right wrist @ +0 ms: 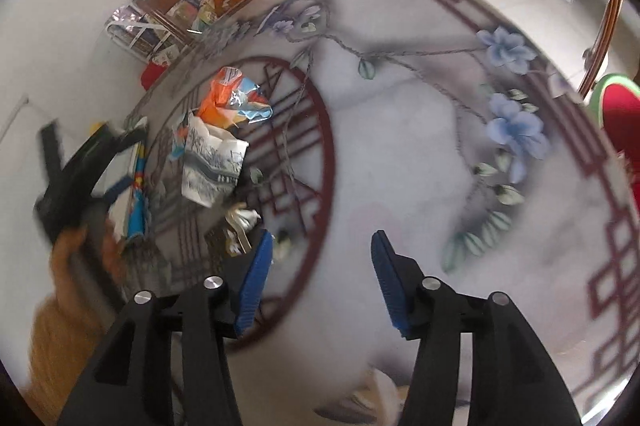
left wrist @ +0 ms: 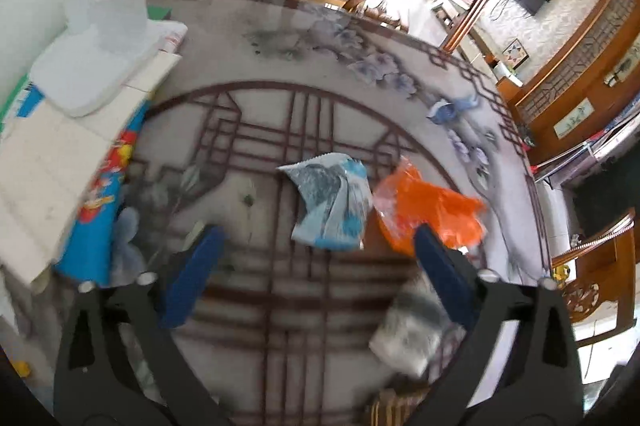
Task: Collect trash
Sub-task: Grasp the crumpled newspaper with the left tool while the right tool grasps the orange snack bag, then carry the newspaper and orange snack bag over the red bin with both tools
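I have the left gripper (left wrist: pixel 316 246) spread wide and empty above the round table (left wrist: pixel 280 26), lined up on the blue-and-white wrapper (left wrist: pixel 330 206), with the orange wrapper (left wrist: pixel 432 214) just beside it, partly behind my right-hand pad. To pick cleanly I would come down so both pads straddle the blue-and-white wrapper alone, then pinch its crumpled ridge, since thin film is likely to slide flat on this glossy top. A grey-printed wrapper (left wrist: pixel 412 334) lies nearer me. The right gripper (right wrist: pixel 320 266) stands partly apart, holding nothing, over bare table away from the pile. The table carries a red lattice and blue flowers; white trays (left wrist: pixel 88 74) sit at its left edge, wooden furniture beyond.
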`<control>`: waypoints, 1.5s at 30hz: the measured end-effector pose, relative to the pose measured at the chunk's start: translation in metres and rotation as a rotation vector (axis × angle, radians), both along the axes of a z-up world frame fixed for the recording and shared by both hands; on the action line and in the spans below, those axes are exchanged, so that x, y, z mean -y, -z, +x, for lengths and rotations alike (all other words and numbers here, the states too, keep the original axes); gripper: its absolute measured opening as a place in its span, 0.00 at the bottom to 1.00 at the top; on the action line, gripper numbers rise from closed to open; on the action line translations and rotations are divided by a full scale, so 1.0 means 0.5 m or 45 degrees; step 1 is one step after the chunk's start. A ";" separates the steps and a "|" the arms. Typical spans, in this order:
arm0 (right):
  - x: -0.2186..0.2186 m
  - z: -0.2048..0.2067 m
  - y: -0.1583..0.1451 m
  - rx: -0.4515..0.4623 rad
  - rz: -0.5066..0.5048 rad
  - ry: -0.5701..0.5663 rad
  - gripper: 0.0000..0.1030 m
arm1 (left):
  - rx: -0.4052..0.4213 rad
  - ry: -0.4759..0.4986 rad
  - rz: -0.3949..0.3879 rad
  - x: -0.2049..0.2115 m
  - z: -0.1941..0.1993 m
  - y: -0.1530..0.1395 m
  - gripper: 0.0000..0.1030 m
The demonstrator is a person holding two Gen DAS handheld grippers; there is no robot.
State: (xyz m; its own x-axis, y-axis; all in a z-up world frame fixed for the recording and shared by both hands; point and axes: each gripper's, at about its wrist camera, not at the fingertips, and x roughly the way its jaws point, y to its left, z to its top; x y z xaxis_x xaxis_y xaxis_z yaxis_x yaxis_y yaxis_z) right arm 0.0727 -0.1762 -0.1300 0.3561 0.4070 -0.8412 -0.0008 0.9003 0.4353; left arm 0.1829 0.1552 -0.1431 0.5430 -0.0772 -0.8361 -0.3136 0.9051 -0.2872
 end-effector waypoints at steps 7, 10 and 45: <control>0.023 0.003 -0.007 0.023 -0.031 0.009 0.53 | -0.115 0.060 0.065 0.017 0.079 0.062 0.40; 0.015 0.027 -0.010 0.033 -0.028 -0.011 0.53 | -0.129 0.095 0.044 0.017 0.071 0.064 0.26; -0.224 0.298 -0.025 0.152 -0.079 -0.387 0.50 | 0.087 0.137 0.065 0.081 -0.165 -0.076 0.25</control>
State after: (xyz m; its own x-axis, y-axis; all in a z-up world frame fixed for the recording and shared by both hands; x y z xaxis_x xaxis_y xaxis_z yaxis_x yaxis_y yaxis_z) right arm 0.2219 -0.0644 -0.1175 0.3238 0.4588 -0.8275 -0.3213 0.8759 0.3599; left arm 0.1006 0.1149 -0.1050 0.5900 -0.0963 -0.8016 -0.1955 0.9463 -0.2576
